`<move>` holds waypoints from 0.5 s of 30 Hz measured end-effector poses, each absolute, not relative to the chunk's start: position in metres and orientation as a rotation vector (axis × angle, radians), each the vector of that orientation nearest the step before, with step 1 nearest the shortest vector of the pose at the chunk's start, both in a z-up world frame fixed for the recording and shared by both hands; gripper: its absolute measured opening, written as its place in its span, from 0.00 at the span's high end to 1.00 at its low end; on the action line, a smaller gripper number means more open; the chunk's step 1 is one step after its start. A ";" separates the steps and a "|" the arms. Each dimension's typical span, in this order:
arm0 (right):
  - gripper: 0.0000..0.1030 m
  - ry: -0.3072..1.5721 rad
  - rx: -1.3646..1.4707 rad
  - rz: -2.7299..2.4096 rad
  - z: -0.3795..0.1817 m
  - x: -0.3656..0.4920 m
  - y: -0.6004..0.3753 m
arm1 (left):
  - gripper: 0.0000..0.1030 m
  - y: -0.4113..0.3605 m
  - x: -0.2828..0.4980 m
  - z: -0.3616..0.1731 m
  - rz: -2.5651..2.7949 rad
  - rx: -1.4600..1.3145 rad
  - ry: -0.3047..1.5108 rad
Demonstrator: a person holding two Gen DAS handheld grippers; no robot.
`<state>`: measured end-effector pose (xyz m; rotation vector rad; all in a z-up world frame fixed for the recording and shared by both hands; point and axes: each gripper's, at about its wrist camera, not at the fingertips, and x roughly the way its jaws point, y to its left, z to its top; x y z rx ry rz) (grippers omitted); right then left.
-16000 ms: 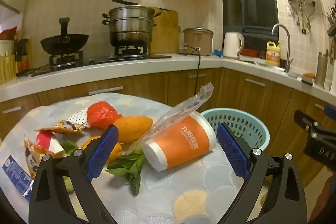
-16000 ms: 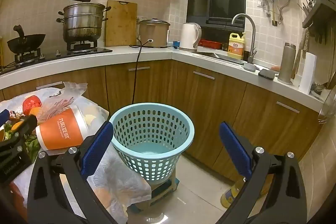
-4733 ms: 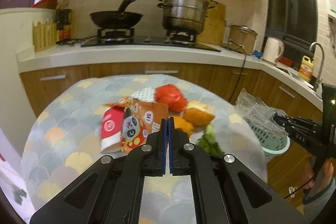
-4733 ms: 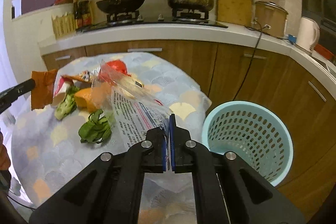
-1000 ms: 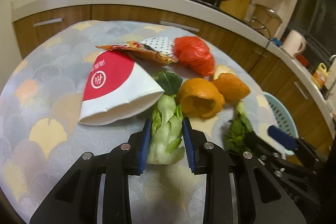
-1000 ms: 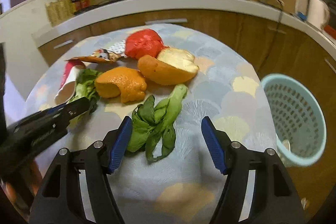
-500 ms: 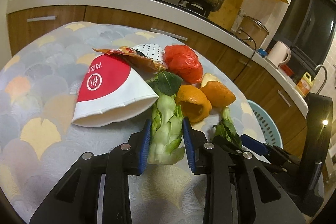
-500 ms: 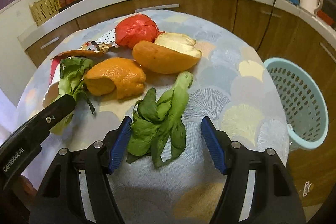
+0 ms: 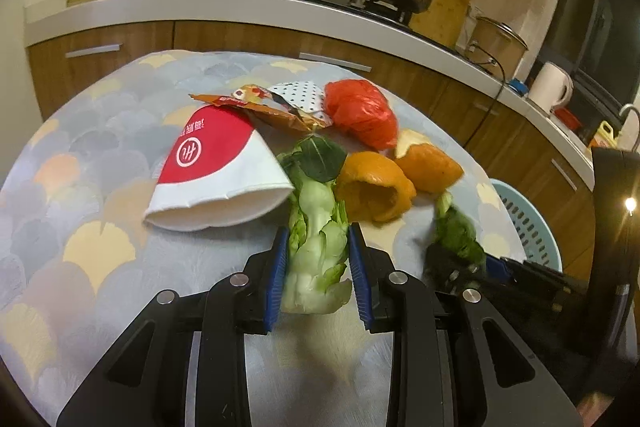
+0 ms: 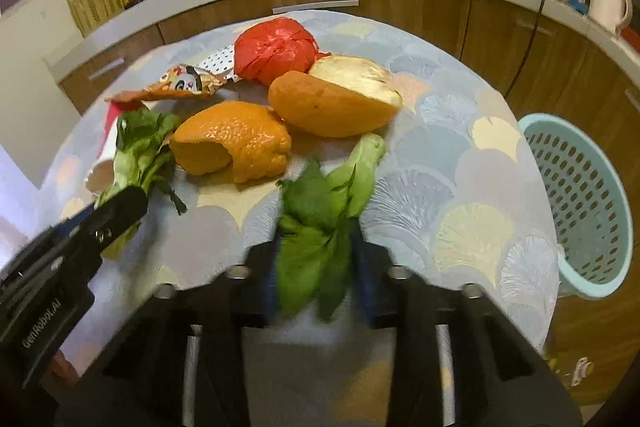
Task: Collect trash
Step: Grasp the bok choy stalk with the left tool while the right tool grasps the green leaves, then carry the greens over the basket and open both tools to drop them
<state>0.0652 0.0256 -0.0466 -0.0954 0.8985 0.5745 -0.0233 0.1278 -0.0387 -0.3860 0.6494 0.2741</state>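
My left gripper (image 9: pixel 318 269) is shut on a pale green bok choy stalk (image 9: pixel 318 239) that lies on the round table, next to a red and white paper cup (image 9: pixel 218 173) on its side. My right gripper (image 10: pixel 318 269) is shut on a bunch of dark green leaves (image 10: pixel 320 227); its jaws are blurred. Two orange peels (image 10: pixel 234 143) (image 10: pixel 336 101), a red plastic bag (image 10: pixel 276 49) and a snack wrapper (image 10: pixel 180 85) lie behind the greens. The blue trash basket (image 10: pixel 580 203) stands beside the table on the right.
The table has a patterned cloth (image 9: pixel 80 155). A kitchen counter (image 9: pixel 200 7) with a wok and a steel pot runs behind it. A kettle (image 9: pixel 550 87) stands on the counter at the right.
My right gripper has closed from wide open onto the dark green leaves. My left gripper still holds the bok choy stalk in the same place.
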 end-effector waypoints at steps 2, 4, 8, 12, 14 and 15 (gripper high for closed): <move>0.84 0.894 -0.067 0.598 -0.045 0.065 0.011 | 0.73 0.121 -0.030 -0.037 0.244 -0.394 0.646; 0.85 0.877 -0.044 0.607 -0.041 0.063 -0.004 | 0.73 0.112 -0.036 -0.033 0.207 -0.401 0.636; 0.85 0.843 -0.019 0.591 -0.030 0.062 -0.034 | 0.73 0.093 -0.039 -0.023 0.137 -0.418 0.615; 0.85 0.812 -0.010 0.555 -0.021 0.066 -0.061 | 0.73 0.068 -0.027 -0.012 0.062 -0.400 0.604; 0.85 0.794 0.013 0.538 -0.015 0.070 -0.078 | 0.73 0.052 -0.012 -0.006 0.017 -0.375 0.606; 0.85 0.784 0.020 0.524 -0.012 0.072 -0.086 | 0.73 0.048 -0.007 -0.004 0.003 -0.367 0.607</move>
